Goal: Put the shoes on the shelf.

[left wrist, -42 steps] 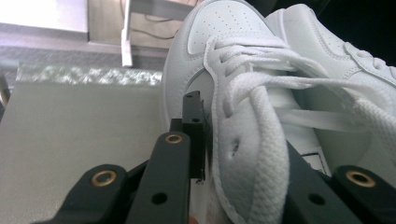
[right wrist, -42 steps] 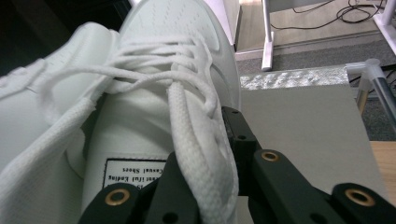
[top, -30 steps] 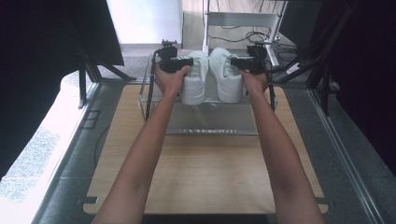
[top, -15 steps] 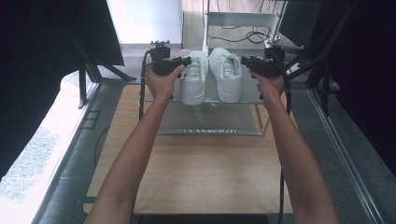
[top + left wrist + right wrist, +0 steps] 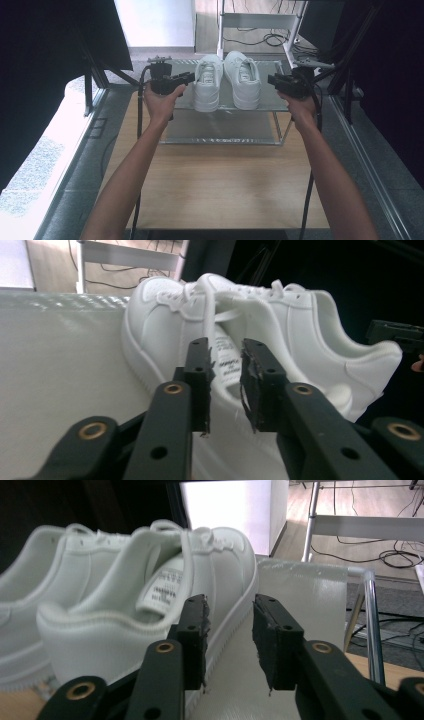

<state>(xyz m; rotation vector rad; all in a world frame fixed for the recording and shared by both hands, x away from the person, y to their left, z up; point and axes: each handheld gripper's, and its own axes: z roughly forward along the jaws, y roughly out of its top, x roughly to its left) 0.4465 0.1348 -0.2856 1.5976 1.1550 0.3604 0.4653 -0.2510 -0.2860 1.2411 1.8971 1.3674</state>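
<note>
Both hands have drawn outward from the pair of shoes since a second ago, when each gripper sat right against a shoe; the rack now sits farther up the table than before. On the rack's top shelf point(image 5: 267, 102) the left shoe point(image 5: 208, 82) and the right shoe point(image 5: 243, 80) stand side by side, touching or nearly so, toes toward the person; both are white and laced. The left gripper point(image 5: 189, 77) hangs just left of the rack's left edge, pointing at the left shoe but apart from it; its jaws have just been closing and stand at a narrow gap with nothing between them, as the left gripper view shows, with the shoe's side point(image 5: 165, 335) beyond the tips. The right gripper point(image 5: 272, 80) hangs at the rack's right edge, apart from the right shoe; its jaws have likewise been closing, a narrow empty gap between them, the shoe's sole edge point(image 5: 235, 605) beyond them on the shelf. The wooden table point(image 5: 220, 190) lies under the rack.
</note>
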